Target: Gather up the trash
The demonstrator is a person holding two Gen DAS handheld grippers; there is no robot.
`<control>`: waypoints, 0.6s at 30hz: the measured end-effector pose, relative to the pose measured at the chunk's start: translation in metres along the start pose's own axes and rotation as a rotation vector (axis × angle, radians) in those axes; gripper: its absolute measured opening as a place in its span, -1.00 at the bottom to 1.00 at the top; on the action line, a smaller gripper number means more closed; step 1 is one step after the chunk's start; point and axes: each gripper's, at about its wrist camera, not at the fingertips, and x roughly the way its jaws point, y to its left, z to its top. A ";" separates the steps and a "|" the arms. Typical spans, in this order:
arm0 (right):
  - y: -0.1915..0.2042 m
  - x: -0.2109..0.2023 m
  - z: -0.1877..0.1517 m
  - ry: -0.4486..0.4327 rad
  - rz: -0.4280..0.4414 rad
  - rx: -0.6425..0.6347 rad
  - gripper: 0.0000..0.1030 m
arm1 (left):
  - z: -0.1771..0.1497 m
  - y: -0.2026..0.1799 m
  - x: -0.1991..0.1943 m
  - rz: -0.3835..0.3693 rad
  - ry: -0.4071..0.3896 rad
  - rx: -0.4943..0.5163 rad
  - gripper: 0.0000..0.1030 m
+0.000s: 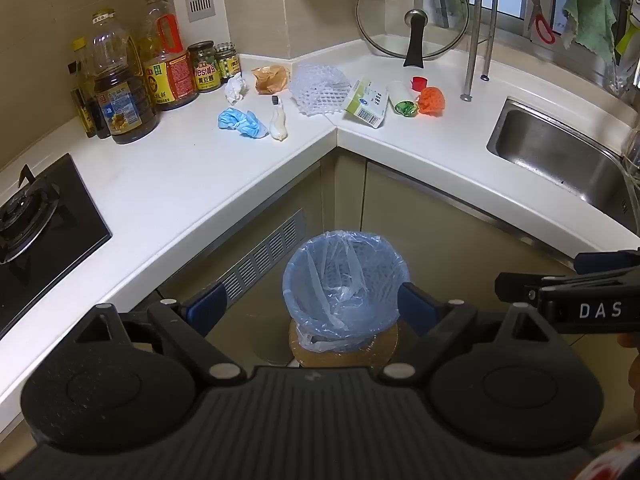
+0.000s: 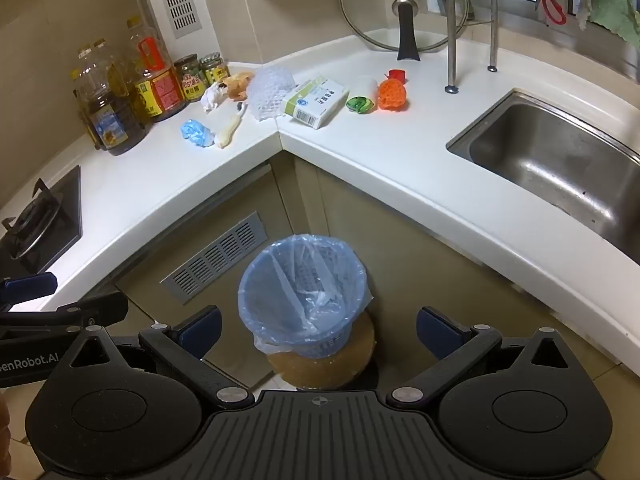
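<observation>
Both grippers – left (image 1: pixel 312 304), right (image 2: pixel 318 326) – wide open, empty; bin (image 2: pixel 300 292) below, trash (image 2: pixel 316 102) far ahead.

Both tongs are matte black with round housings and ribbed bases. Left tongs (image 1: pixel 308 306) and right tongs (image 2: pixel 318 330) carry dark blue pads (image 1: pixel 208 304) and silver rivets (image 2: pixel 232 394). White lettering marks their sides.

**Home kitchen, corner worktop**

Marked as a home kitchen by the white L-shaped counter (image 1: pixel 168 184). Left of its inner corner, a gas hob (image 1: pixel 40 216) and cooking-oil bottles (image 1: pixel 120 96); right of it, a steel sink (image 1: pixel 568 152). Behind the corner, a glass pot lid (image 1: pixel 412 12) against tile; below it, a lined bin (image 1: pixel 344 280).
</observation>
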 end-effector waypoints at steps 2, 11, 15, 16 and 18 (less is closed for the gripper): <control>0.000 0.000 0.000 0.002 0.001 0.001 0.99 | 0.000 0.000 0.000 0.000 0.000 -0.001 0.78; 0.001 -0.001 0.000 0.003 -0.002 0.001 0.99 | 0.000 0.000 0.000 -0.001 -0.001 0.000 0.78; 0.002 -0.001 0.000 0.003 -0.004 0.003 0.99 | 0.000 0.001 -0.001 -0.001 -0.003 -0.002 0.78; 0.002 -0.001 0.001 0.002 -0.004 0.002 0.99 | 0.004 -0.004 -0.005 0.000 -0.003 -0.002 0.78; 0.002 -0.001 0.001 0.000 -0.003 -0.001 1.00 | 0.006 -0.006 -0.005 0.000 -0.005 -0.003 0.78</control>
